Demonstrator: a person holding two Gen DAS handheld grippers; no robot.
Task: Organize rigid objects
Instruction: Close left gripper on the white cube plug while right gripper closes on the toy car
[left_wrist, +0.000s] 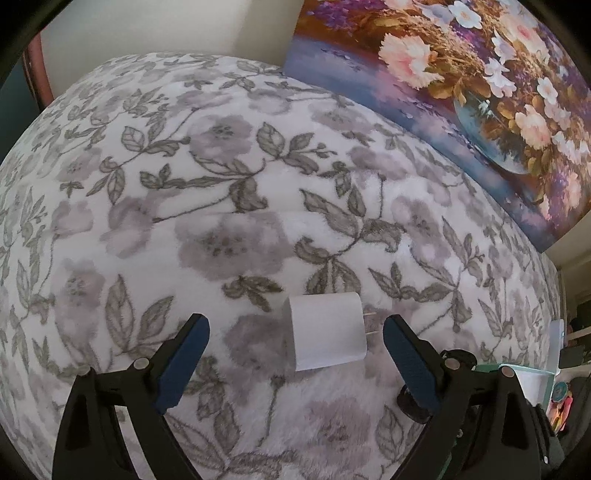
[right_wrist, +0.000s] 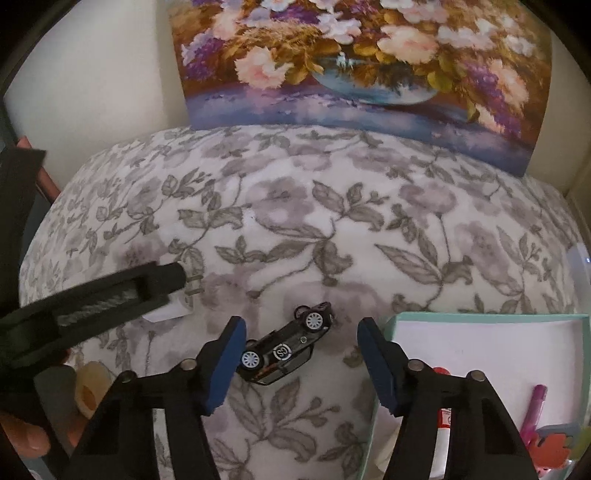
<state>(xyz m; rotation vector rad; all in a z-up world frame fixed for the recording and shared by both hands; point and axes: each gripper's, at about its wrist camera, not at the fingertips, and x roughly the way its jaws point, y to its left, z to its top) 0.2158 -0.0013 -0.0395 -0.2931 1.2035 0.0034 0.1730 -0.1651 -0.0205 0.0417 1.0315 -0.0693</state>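
A white wall charger (left_wrist: 325, 332) lies on the floral blanket (left_wrist: 221, 184), prongs pointing right. My left gripper (left_wrist: 295, 325) hangs open around it, with a gap between each blue pad and the charger. In the right wrist view a small black toy car (right_wrist: 286, 349) lies on its side on the blanket. My right gripper (right_wrist: 302, 326) straddles it, open: the left pad is at the car's rear wheel, the right pad well apart. That view also shows the left gripper's finger (right_wrist: 159, 280) at the left, hiding most of the charger (right_wrist: 173, 312).
A mint-rimmed white box (right_wrist: 480, 316) sits at the right, holding a pink pen (right_wrist: 535, 406) and an orange piece (right_wrist: 550, 446). A flower painting (right_wrist: 351, 55) leans on the wall behind. A beige roll (right_wrist: 88, 391) and a person's hand (right_wrist: 29, 439) are at the lower left.
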